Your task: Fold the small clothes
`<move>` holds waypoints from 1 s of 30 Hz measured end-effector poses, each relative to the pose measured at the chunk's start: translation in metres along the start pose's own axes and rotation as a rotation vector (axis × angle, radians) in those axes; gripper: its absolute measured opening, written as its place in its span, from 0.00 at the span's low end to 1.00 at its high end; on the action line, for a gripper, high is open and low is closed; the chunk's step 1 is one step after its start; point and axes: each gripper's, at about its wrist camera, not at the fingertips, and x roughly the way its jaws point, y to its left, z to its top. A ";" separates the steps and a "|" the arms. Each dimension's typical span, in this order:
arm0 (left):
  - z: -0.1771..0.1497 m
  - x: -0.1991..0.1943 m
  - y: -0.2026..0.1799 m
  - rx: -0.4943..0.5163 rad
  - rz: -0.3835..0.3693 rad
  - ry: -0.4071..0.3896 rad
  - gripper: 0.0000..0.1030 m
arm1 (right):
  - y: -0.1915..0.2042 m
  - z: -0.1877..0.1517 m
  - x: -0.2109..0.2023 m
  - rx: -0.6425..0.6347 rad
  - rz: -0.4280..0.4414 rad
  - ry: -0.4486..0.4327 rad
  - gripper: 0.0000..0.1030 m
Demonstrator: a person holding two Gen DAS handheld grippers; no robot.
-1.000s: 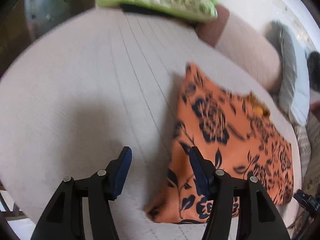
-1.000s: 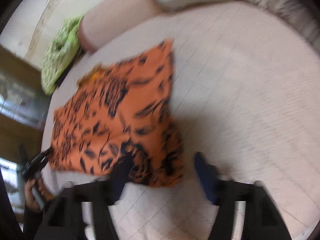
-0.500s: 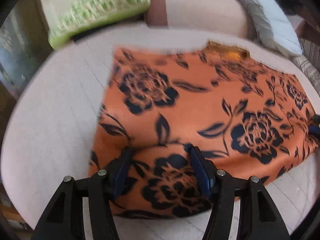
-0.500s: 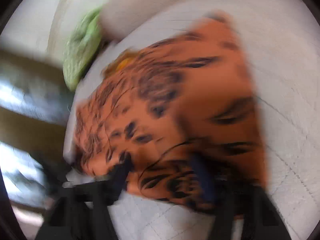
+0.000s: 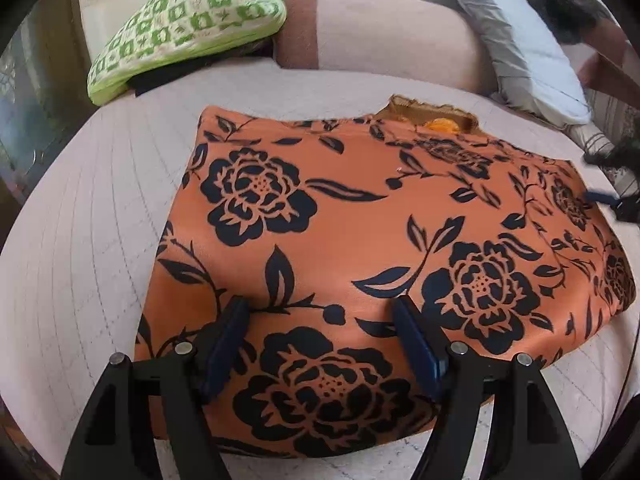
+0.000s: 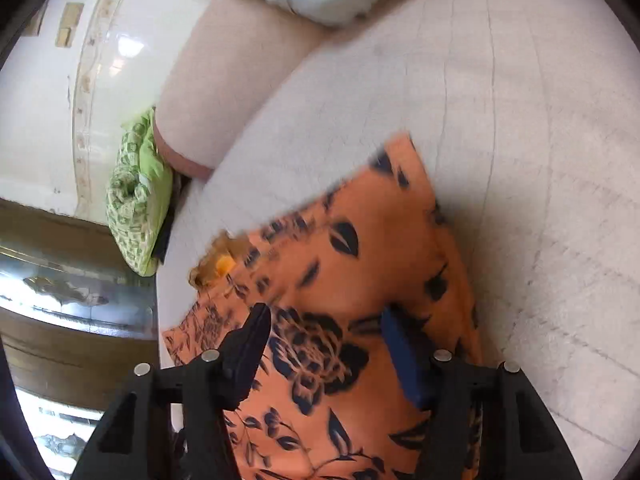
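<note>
- Left gripper sat wide open over the near edge of the orange flowered cloth, gripping nothing.
- Right gripper was wide open too, over the same cloth, holding nothing.
- Cloth lay flat on the pale bed.
- Beyond the cloth: a green checked pillow and a grey pillow.

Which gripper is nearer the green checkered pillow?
Left. The left gripper hangs open over the near edge of the orange floral garment, facing the green checkered pillow. The right gripper, also open, is over the garment's far end, pillow farther off.
</note>
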 end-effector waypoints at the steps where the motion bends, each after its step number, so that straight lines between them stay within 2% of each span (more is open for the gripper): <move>1: 0.000 -0.001 -0.001 -0.010 0.000 -0.002 0.74 | 0.014 0.001 -0.005 -0.057 -0.018 -0.013 0.63; 4: 0.002 0.002 0.001 -0.014 0.006 -0.002 0.75 | 0.043 -0.001 0.000 -0.140 0.066 0.022 0.66; 5: 0.002 0.000 -0.001 -0.012 0.006 -0.004 0.76 | 0.047 0.000 0.014 -0.183 0.030 0.032 0.71; 7: 0.004 0.004 -0.003 -0.013 0.002 -0.004 0.76 | 0.031 0.009 0.053 -0.181 -0.120 0.086 0.70; 9: 0.004 -0.005 -0.003 -0.017 -0.003 -0.009 0.77 | 0.017 0.018 0.053 -0.036 -0.031 0.036 0.69; 10: 0.004 -0.004 -0.003 -0.022 -0.006 -0.009 0.77 | 0.020 0.020 0.044 0.007 -0.018 0.007 0.69; 12: 0.004 -0.006 0.000 -0.040 -0.013 -0.010 0.77 | 0.035 0.014 0.029 -0.066 -0.062 -0.026 0.70; 14: 0.004 -0.006 0.001 -0.053 -0.019 -0.016 0.77 | 0.041 -0.003 0.004 -0.122 -0.092 -0.049 0.70; 17: 0.003 -0.006 0.002 -0.071 -0.029 -0.027 0.77 | 0.036 -0.041 -0.050 -0.102 -0.031 -0.115 0.70; 19: 0.001 -0.009 0.004 -0.083 -0.039 -0.041 0.77 | 0.016 -0.074 -0.086 -0.066 0.012 -0.138 0.70; 23: -0.001 -0.023 0.002 -0.080 -0.033 -0.090 0.77 | -0.016 -0.134 -0.097 0.049 0.068 -0.112 0.70; 26: -0.001 -0.036 -0.008 -0.047 -0.026 -0.112 0.77 | -0.043 -0.148 -0.088 0.141 0.090 -0.100 0.70; 28: -0.003 -0.048 -0.015 -0.024 -0.015 -0.141 0.77 | -0.058 -0.149 -0.080 0.216 0.139 -0.105 0.70; 30: -0.003 -0.054 -0.021 -0.017 -0.005 -0.145 0.77 | -0.065 -0.147 -0.075 0.243 0.134 -0.114 0.71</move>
